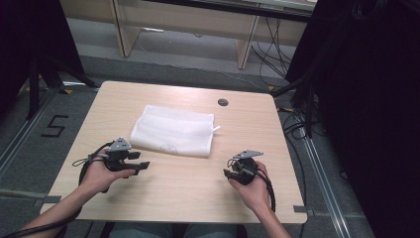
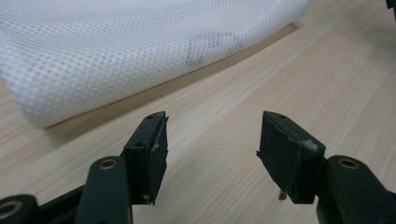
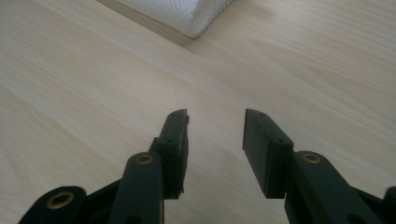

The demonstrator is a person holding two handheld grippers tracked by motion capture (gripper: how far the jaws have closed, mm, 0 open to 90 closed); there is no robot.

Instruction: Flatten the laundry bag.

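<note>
A folded white mesh cloth (image 1: 173, 130) lies flat in the middle of the light wooden table (image 1: 188, 193). My left gripper (image 1: 143, 165) rests low near the cloth's front left corner, held in a hand, its jaws open with bare wood between them. In the left gripper view the cloth (image 2: 116, 51) spreads just ahead of the open left gripper (image 2: 212, 140). My right gripper (image 1: 227, 168) sits off the cloth's front right corner, open and holding nothing. In the right gripper view the right gripper (image 3: 215, 130) points over bare wood, with a cloth corner (image 3: 187, 14) at the top.
A small dark round grommet (image 1: 223, 102) is set in the table near its far edge. Beyond the table stand wooden furniture legs (image 1: 245, 44) and loose cables (image 1: 277, 49) on the floor. Black curtains hang on both sides.
</note>
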